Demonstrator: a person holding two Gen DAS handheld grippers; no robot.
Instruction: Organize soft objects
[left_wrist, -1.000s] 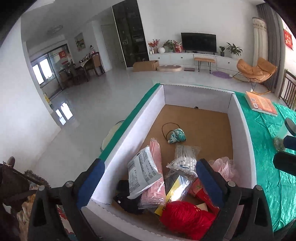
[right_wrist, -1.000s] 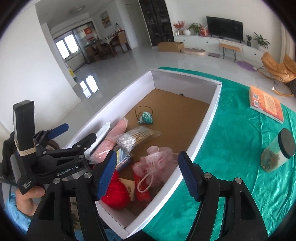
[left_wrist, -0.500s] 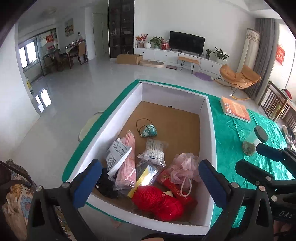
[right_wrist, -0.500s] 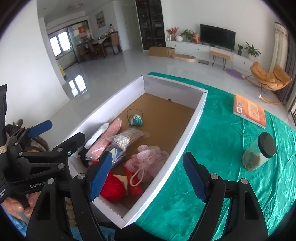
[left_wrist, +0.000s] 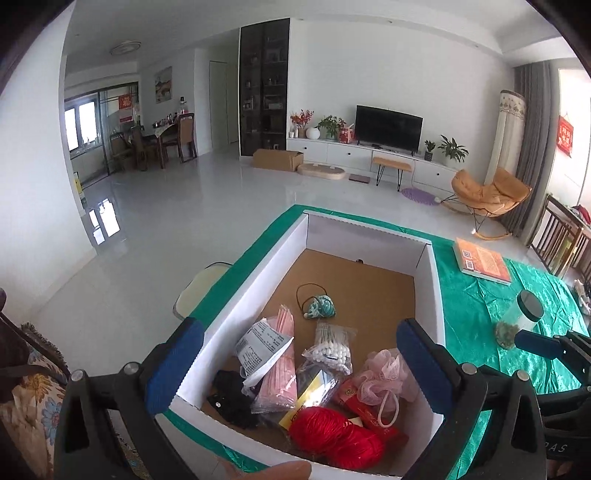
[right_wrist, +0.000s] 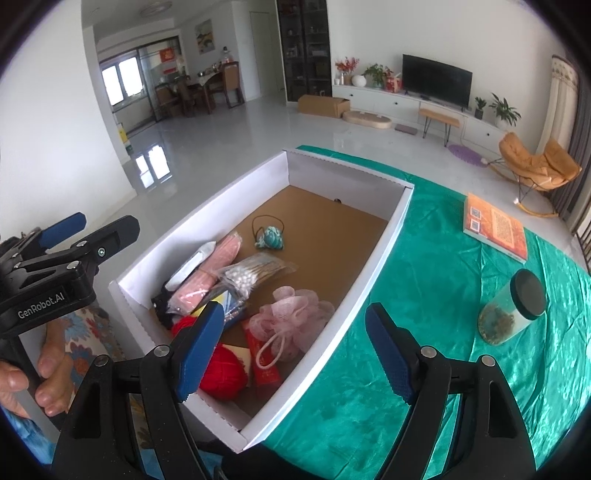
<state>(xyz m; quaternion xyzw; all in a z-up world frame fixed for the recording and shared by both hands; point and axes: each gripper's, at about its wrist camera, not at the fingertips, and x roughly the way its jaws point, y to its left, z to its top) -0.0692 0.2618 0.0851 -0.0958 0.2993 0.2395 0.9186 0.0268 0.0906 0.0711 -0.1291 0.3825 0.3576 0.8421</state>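
A white cardboard box (left_wrist: 255, 284) (right_wrist: 384, 254) with a brown floor sits on a green cloth. Its near end holds red yarn (left_wrist: 332, 439) (right_wrist: 221, 373), a pink bath pouf (left_wrist: 384, 373) (right_wrist: 291, 317), a bag of cotton swabs (left_wrist: 332, 347) (right_wrist: 251, 273), a pink packet (left_wrist: 277, 369) (right_wrist: 210, 269), a black item (left_wrist: 229, 395) and a teal pouch (left_wrist: 321, 308) (right_wrist: 271, 238). My left gripper (left_wrist: 299, 369) is open and empty above the box's near end. My right gripper (right_wrist: 295, 350) is open and empty over the box's near right wall.
On the green cloth (right_wrist: 424, 295) to the right stand a glass jar with a black lid (right_wrist: 513, 310) (left_wrist: 517, 321) and an orange book (right_wrist: 495, 225) (left_wrist: 482, 260). A chair seat (left_wrist: 195, 291) is beside the table's left edge. A living room lies beyond.
Both grippers have pulled back and up from the box, so more of the box and room shows. Nothing in the box has moved.
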